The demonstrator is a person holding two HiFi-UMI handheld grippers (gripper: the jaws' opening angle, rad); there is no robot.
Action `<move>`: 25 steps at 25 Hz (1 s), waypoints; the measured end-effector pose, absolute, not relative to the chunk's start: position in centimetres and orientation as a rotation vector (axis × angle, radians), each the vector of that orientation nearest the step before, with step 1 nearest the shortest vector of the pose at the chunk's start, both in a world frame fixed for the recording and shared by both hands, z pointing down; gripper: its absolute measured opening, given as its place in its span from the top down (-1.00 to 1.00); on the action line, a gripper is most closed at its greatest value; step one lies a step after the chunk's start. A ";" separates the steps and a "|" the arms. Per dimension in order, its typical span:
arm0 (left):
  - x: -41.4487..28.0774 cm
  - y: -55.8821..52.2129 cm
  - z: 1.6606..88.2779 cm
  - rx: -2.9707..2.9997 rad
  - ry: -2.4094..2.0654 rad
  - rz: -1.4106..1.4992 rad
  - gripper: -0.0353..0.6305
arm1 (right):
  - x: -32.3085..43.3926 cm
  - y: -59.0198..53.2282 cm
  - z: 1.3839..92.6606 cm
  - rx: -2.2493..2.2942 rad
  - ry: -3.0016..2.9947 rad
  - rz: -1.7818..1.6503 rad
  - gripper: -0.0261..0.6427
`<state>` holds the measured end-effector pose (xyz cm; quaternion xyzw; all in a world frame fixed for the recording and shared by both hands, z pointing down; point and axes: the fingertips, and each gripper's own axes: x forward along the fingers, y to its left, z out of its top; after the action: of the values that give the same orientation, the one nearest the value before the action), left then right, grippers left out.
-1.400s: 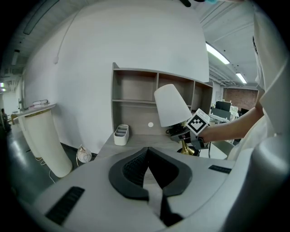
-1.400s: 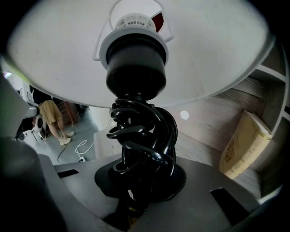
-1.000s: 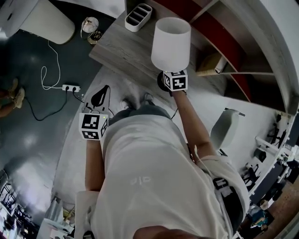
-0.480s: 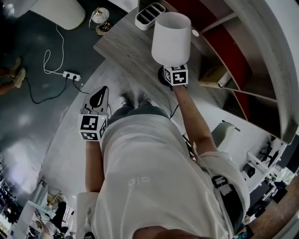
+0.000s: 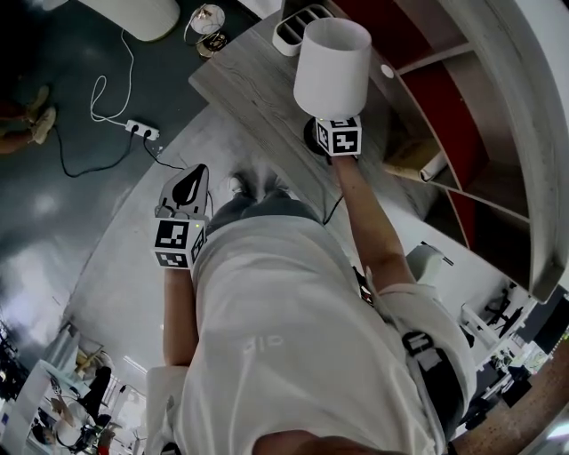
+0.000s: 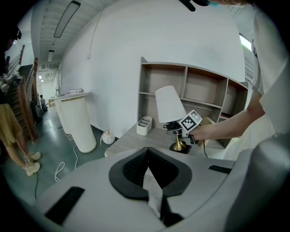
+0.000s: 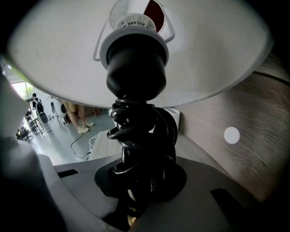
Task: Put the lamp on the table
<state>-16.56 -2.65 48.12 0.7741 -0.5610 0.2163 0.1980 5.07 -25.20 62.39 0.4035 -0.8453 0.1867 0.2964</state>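
The lamp has a white shade (image 5: 331, 55), a black cord wound round its stem (image 7: 140, 131) and a brass foot on a dark base (image 6: 180, 147). My right gripper (image 5: 333, 127) is shut on the stem just under the shade and holds the lamp upright over the grey wooden table (image 5: 253, 89). In the left gripper view the base is at the table top, right beside the shelf unit; contact cannot be told. My left gripper (image 5: 188, 182) hangs shut and empty in front of the table edge, near the person's legs.
A white divided tray (image 5: 299, 27) stands at the table's far end. Shelves (image 5: 444, 115) rise behind the table. On the floor lie a power strip with cable (image 5: 142, 131) and a small round wire object (image 5: 206, 18). A white column (image 6: 78, 120) stands left of the table.
The right gripper has carried the lamp a little further over the table, toward the shelves. The left gripper has stayed about where it was.
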 end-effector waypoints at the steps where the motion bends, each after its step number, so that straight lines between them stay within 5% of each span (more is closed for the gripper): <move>1: -16.6 -2.6 48.1 2.162 -1.574 0.607 0.85 | 5.0 -25.3 62.5 1.070 -2.252 0.492 0.70; 25: -15.6 -3.2 48.9 2.190 -1.503 0.627 0.85 | 5.6 -24.8 63.2 1.089 -2.293 0.441 0.63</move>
<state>-15.56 -3.23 48.92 0.7854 -0.5390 0.2250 0.2048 5.59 -24.84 63.23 0.4059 -0.8547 0.1643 0.2789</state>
